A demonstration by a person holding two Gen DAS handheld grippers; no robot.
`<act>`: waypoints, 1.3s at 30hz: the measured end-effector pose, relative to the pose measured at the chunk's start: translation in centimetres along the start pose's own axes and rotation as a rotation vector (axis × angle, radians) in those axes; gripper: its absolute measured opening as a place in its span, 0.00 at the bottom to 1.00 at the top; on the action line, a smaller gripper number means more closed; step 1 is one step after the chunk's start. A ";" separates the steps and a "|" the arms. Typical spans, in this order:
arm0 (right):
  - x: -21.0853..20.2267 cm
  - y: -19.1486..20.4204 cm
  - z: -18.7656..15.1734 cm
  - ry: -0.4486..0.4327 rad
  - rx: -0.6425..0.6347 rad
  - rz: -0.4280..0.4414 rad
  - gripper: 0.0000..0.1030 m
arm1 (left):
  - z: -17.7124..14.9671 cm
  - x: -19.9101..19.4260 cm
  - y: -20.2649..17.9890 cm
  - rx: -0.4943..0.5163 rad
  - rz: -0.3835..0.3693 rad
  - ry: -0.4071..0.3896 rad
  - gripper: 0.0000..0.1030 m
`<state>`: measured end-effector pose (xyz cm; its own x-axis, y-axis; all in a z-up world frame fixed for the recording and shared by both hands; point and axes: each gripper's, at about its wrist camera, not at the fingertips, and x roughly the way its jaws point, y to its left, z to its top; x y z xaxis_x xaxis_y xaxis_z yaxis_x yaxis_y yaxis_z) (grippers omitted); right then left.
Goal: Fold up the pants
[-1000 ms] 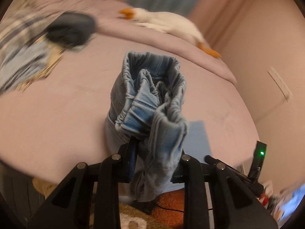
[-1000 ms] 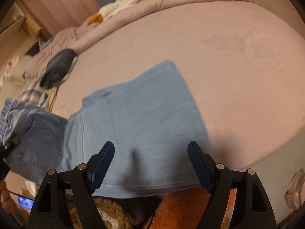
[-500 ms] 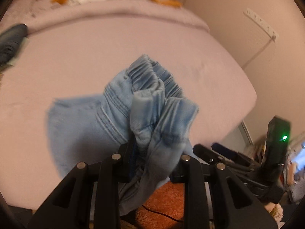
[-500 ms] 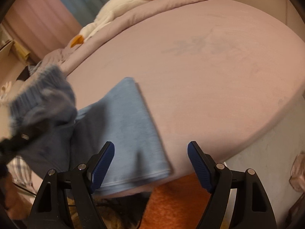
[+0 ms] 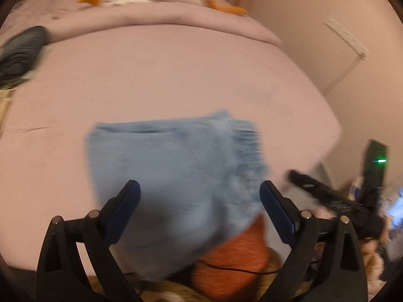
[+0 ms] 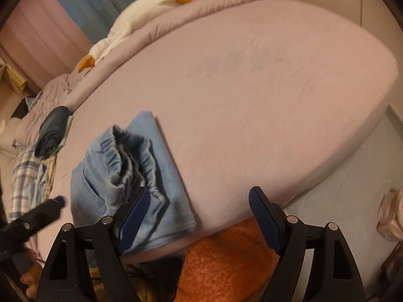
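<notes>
Lying folded at the near edge of the bed (image 6: pixel 252 88), the pants (image 6: pixel 131 183) sit directly ahead of the wide-open, empty left gripper (image 5: pixel 199 193), left of the equally open, empty right gripper (image 6: pixel 199 201).

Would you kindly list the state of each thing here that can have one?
Pants: folded over, waistband bunched on top, lying at the bed edge, released.
Left gripper: open, holding nothing.
Right gripper: open, holding nothing.
Dark garment: rolled up, on the bed.
Device light: lit green.
</notes>
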<state>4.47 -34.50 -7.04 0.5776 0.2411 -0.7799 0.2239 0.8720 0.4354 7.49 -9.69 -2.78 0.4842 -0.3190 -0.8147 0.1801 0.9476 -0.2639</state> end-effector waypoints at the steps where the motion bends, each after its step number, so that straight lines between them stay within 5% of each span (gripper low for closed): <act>1: 0.0 0.3 0.3 -0.007 -0.004 0.018 0.83 | -0.3 -0.1 0.9 -0.021 0.020 0.000 0.93; 10: 2.7 3.8 0.9 0.063 -0.068 0.137 0.90 | -2.2 2.5 9.9 -0.321 0.057 0.045 0.92; 20: 6.3 4.1 1.1 0.153 -0.128 0.089 0.90 | -2.8 4.8 9.6 -0.299 -0.020 0.085 0.88; 24: 7.1 2.7 1.2 0.181 -0.115 0.164 0.90 | -2.6 5.9 10.0 -0.329 -0.162 0.084 0.59; 27: 7.3 2.6 1.5 0.180 -0.139 0.221 0.89 | -2.6 6.5 9.5 -0.341 -0.191 0.069 0.54; 29: 7.2 3.2 1.4 0.177 -0.162 0.245 0.72 | -2.5 6.4 9.0 -0.339 -0.177 0.062 0.50; 31: 7.8 3.5 1.4 0.186 -0.142 0.274 0.70 | -2.3 6.3 8.7 -0.348 -0.180 0.048 0.40; 34: 7.6 3.9 1.2 0.186 -0.132 0.289 0.52 | -2.1 5.6 8.3 -0.362 -0.181 0.033 0.29; 39: 5.7 5.9 0.7 0.142 -0.187 0.228 0.44 | -1.4 2.4 7.6 -0.382 -0.266 -0.031 0.19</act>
<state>9.67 -28.31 -8.62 0.4780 0.4847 -0.7325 -0.0546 0.8488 0.5260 8.82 -3.24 -7.51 0.4900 -0.5472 -0.6786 -0.0237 0.7698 -0.6378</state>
